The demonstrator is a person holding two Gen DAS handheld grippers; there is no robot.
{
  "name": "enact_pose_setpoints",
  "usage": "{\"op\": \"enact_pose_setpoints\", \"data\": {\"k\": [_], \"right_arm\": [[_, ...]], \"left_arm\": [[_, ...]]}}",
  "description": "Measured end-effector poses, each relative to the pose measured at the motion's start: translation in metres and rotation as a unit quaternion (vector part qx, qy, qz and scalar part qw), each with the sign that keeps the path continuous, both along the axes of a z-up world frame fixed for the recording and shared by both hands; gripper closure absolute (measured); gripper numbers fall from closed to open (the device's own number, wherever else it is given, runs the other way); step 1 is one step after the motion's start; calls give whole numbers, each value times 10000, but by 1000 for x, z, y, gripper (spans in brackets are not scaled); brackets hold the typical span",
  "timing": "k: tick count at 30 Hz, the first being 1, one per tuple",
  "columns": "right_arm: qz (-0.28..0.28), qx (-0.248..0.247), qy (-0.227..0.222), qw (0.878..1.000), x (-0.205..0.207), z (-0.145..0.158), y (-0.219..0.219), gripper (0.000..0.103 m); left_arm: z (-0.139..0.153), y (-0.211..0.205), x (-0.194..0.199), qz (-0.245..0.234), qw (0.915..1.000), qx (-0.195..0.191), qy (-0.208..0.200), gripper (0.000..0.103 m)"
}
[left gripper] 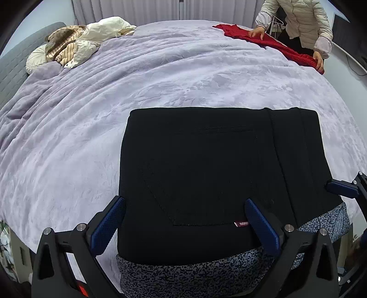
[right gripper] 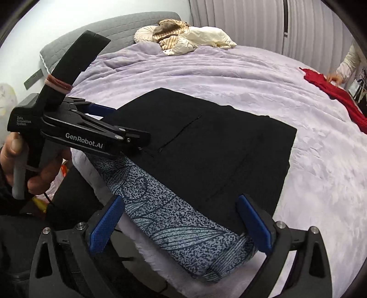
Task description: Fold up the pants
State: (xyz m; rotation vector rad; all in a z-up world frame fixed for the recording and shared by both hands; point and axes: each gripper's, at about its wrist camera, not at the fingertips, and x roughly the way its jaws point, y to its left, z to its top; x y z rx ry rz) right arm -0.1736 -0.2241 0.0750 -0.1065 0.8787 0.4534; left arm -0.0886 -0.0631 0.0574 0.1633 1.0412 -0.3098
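Observation:
The black pants (left gripper: pixel 206 169) lie folded into a flat rectangle at the near edge of the bed, partly over a blue-and-white patterned cloth (left gripper: pixel 195 275). They also show in the right wrist view (right gripper: pixel 206 146). My left gripper (left gripper: pixel 183 227) is open and empty, its blue fingers just above the pants' near edge by a small red label (left gripper: pixel 241 224). My right gripper (right gripper: pixel 183 225) is open and empty, over the patterned cloth (right gripper: pixel 165 215) and the pants' near corner. The left gripper's body (right gripper: pixel 91 135) shows in the right wrist view.
A lilac blanket (left gripper: pixel 114 103) covers the bed. A heap of cream and striped clothes (left gripper: pixel 87 39) lies by the grey headboard (right gripper: pixel 114 29). At the far side a person (left gripper: pixel 302 20) handles a red garment (left gripper: pixel 270 43).

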Motion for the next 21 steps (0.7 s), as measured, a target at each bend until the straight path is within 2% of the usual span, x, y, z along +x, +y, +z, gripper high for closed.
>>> {"op": "enact_pose_setpoints", "data": {"k": [4,8,11,14,17,21], "right_arm": [[-54,103,62,9999,3,2,-1,3],[-127,122,-38,9998,6,20,-6,3],[-108,428,-161,9989,10,34,-10,3],[-13,503,41,9987,15,26,-6,3],[-72,455,420,9981,21,0,0,3],[-227,318,217,9990,15,8,2,2]], "left_arm": [[-1,2,0,36,10000,-35,-11,0],[-1,3,1,38,10000,-58,0,0],[-1,2,1,64,10000,-68,-22,0],[-2,2,0,64,9999,-78,-47,0],[-2,2,-1,13,10000,-54,-57,0],[5,11,1,35,9997,-232,31,0]]}}
